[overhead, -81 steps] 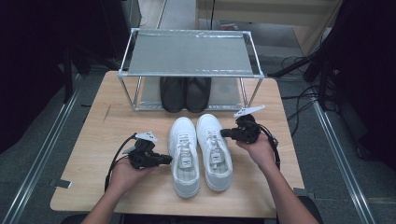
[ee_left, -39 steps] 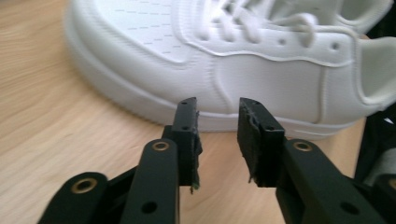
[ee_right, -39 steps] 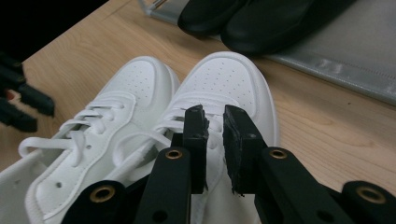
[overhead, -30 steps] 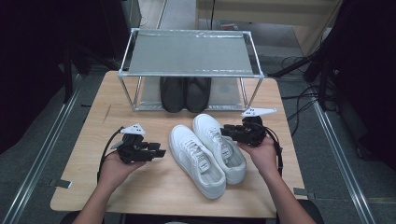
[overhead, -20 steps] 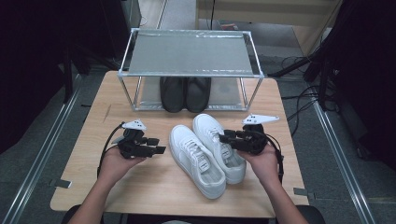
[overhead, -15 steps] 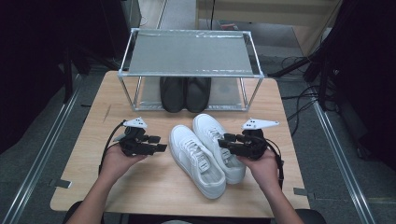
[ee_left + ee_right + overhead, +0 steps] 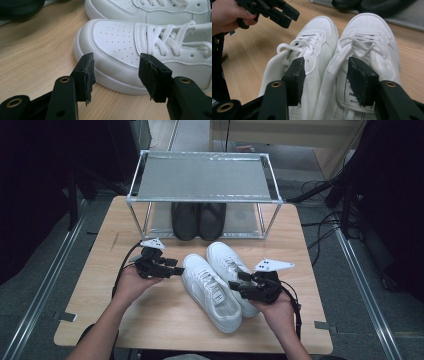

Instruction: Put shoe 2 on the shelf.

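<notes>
A pair of white sneakers (image 7: pixel 220 287) lies side by side on the wooden table (image 7: pixel 100 270), angled toes toward the metal shoe rack (image 7: pixel 202 177), under which a pair of black shoes (image 7: pixel 198 220) sits. The left gripper (image 7: pixel 172 268) hovers beside the toe of the left sneaker (image 7: pixel 120 47); its jaws have just been opening and stand released, nothing between them. The right gripper (image 7: pixel 239 281), at the heel end of the right sneaker (image 7: pixel 367 50), has likewise just been opening and grips nothing, its jaws spread near the collars. Risks, as judged: a closing jaw may catch a loose lace (image 7: pixel 287 48) rather than the collar, or pinch both shoes together; a toe grip on smooth leather may slip.
</notes>
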Demonstrator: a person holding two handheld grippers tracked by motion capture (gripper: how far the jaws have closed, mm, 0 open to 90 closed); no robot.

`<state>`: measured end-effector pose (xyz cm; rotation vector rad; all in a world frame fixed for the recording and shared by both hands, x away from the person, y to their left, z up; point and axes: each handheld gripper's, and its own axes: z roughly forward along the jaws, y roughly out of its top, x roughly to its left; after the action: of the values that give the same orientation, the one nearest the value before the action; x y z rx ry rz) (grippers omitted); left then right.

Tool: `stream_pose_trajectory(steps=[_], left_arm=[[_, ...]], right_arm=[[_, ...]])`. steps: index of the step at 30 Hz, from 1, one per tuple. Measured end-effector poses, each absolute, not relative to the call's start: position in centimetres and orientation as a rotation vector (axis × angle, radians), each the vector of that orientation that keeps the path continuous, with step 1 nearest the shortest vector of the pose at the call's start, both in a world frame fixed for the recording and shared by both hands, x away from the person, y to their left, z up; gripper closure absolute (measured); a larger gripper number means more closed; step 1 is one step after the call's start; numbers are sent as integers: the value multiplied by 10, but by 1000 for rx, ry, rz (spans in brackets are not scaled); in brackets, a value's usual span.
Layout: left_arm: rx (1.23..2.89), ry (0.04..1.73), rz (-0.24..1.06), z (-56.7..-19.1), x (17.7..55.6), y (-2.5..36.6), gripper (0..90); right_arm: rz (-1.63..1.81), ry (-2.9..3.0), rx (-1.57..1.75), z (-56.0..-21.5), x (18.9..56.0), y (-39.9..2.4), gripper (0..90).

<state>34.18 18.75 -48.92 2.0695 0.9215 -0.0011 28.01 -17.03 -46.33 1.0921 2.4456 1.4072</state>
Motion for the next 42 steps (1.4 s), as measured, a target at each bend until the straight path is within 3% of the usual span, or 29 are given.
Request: stream_pose_trajectory(steps=[14, 27, 30, 42], left_arm=[[2037, 906, 4, -489, 343, 187, 467], [2028, 905, 8, -488, 344, 188, 464], [2025, 905, 5, -488, 344, 188, 464], [2012, 915, 9, -488, 345, 191, 461]], right_arm=[[1327, 2434, 1060, -474, 273, -147, 357], [1292, 2388, 1025, -479, 269, -141, 376], [1261, 2372, 1014, -480, 268, -140, 425], [1237, 2424, 1086, -479, 271, -141, 473]])
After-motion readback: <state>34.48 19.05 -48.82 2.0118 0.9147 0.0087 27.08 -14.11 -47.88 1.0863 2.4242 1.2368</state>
